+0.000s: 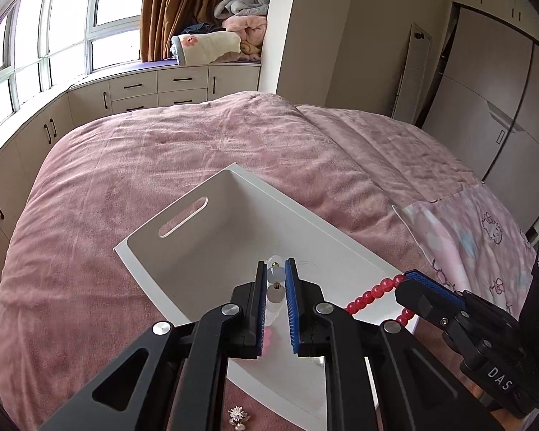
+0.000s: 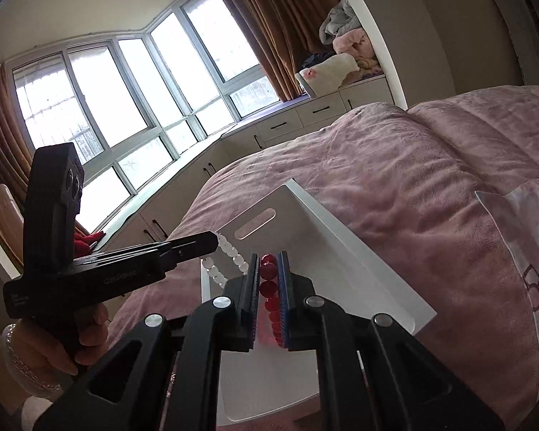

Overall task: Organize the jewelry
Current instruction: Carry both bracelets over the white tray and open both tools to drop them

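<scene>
Two bead bracelets were held over the white tray (image 1: 183, 251), one in each of my tongs. On the far left, a pink bedspread (image 1: 100, 186) lay under and beyond the tray, with white cabinets (image 1: 57, 125) and a curved window (image 1: 64, 21) past it. Just below the left tongs, near their base, a small flower-shaped jewelry piece (image 1: 238, 413) rested on the bedspread beside the tray's near edge.

The left gripper (image 1: 273, 273) was clamped on the white bracelet (image 1: 275, 287); I observed pale translucent beads pinched between its blue pads, the strand running back along the gap. From the right wrist view, that same strand looped from the left tool's tip down toward the tray.

To the right of the left tongs, the right gripper (image 2: 269, 265) was closed on the red bracelet (image 2: 268, 283); red beads sat stacked between its pads, and in the left wrist view the remaining red beads hung in a loop from its tip, above the tray's right rim. Further right, a cartoon-print pillowcase (image 1: 478, 240) lay on the bed, well apart from the tray.
</scene>
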